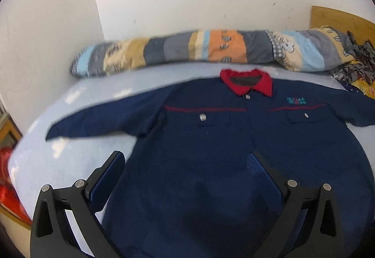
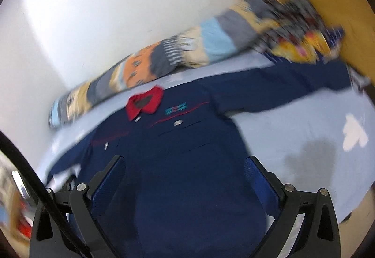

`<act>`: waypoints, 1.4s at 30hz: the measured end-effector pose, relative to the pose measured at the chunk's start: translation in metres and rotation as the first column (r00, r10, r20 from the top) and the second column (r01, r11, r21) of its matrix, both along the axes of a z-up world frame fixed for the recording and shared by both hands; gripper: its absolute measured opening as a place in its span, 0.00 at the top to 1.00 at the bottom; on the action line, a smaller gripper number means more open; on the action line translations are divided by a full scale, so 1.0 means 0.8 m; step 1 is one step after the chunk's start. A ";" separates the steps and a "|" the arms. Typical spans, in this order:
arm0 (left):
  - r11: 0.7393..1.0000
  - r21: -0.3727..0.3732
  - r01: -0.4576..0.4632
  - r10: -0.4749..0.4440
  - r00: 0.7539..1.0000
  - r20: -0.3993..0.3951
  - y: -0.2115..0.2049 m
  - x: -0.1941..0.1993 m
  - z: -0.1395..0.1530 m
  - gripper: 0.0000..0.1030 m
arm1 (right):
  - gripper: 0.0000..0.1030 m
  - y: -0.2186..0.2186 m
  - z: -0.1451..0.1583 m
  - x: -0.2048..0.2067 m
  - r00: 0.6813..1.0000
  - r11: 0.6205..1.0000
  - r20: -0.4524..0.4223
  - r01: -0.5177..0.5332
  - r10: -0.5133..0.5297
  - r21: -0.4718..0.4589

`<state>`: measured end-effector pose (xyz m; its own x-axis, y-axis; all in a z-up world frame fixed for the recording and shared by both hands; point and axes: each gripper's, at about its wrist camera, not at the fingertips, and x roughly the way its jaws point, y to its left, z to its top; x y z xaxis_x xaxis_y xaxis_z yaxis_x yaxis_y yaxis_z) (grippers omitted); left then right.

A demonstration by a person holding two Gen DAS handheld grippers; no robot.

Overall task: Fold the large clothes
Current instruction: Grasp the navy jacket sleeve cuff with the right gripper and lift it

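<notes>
Left gripper (image 1: 186, 159) and right gripper (image 2: 185, 164) both hung released, jaws wide, above the navy jacket's (image 1: 211, 140) hem. Jacket lay flat, face up, sleeves spread on the bed sheet (image 1: 93, 93), probably ready for folding.

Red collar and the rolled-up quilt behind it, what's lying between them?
Nothing but a bare strip of light blue bedsheet separates the red collar from the rolled quilt; the left wrist view shows it clearest.
</notes>
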<state>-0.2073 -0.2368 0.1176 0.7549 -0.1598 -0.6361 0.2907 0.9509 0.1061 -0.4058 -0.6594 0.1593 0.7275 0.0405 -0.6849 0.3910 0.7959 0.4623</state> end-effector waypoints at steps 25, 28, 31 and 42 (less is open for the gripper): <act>0.987 0.074 0.141 -0.136 0.988 -0.067 -0.066 -0.007 -0.032 0.00 | 0.18 -0.485 -0.226 0.018 0.751 0.687 -0.119 0.647 -0.649 0.332; 0.987 0.079 0.138 -0.134 0.989 -0.061 -0.065 -0.006 -0.031 0.00 | 0.91 -0.497 -0.219 0.029 0.770 0.719 -0.118 0.631 -0.627 0.290; 0.990 0.064 0.129 -0.125 0.990 -0.059 -0.060 -0.004 -0.027 0.00 | 0.91 -0.491 -0.189 0.017 0.757 0.721 -0.021 0.630 -0.653 0.288; 0.997 0.009 0.079 -0.079 0.997 -0.011 -0.020 -0.007 0.001 0.00 | 0.93 -0.414 0.006 0.060 0.853 0.883 0.232 0.439 -0.468 0.166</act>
<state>-0.2131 -0.2527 0.1186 0.7332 -0.2123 -0.6460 0.3657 0.9240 0.1114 -0.3576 -0.9904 0.1642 0.8318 -0.2769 -0.4810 0.5521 0.5014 0.6662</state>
